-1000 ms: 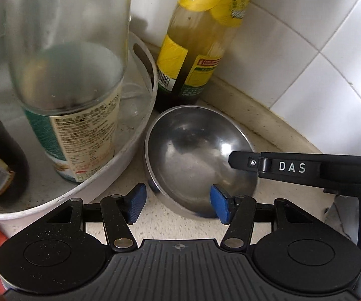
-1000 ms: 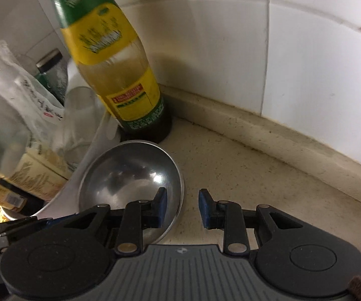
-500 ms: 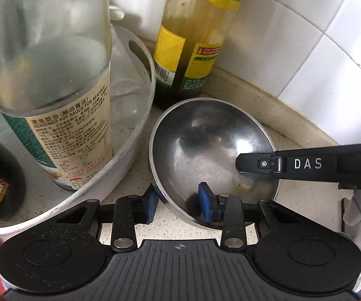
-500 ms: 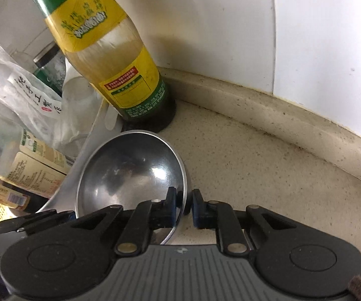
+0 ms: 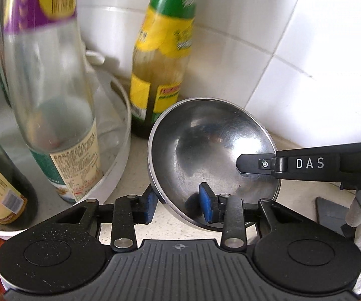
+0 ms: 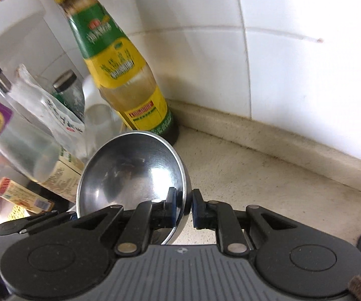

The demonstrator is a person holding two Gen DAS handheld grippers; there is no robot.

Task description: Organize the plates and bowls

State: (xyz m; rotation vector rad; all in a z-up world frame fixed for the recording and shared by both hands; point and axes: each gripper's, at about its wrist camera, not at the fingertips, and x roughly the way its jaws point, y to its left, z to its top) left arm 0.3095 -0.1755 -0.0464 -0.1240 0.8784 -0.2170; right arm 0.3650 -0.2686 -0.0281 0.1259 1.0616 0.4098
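A shiny steel bowl (image 5: 213, 150) hangs tilted above the speckled counter, held from two sides. My left gripper (image 5: 179, 207) is shut on its near-left rim, one blue pad outside and one inside the bowl. My right gripper (image 6: 183, 209) is shut on the bowl (image 6: 130, 173) at its right rim, a pad on each side of the thin wall. In the left wrist view the right gripper's black finger marked DAS (image 5: 305, 163) reaches in over the bowl's right edge.
A yellow-and-green sauce bottle (image 5: 162, 75) stands just behind the bowl against the white tiled wall. A white round tray (image 5: 120, 165) at the left holds a clear glass bottle (image 5: 47, 95) and other bottles. Bare counter (image 6: 268, 180) lies to the right.
Both grippers went from open around the bowl's rim to shut on it, then rose with it. The bowl has left the counter and tilted, and more of the bottles shows behind.
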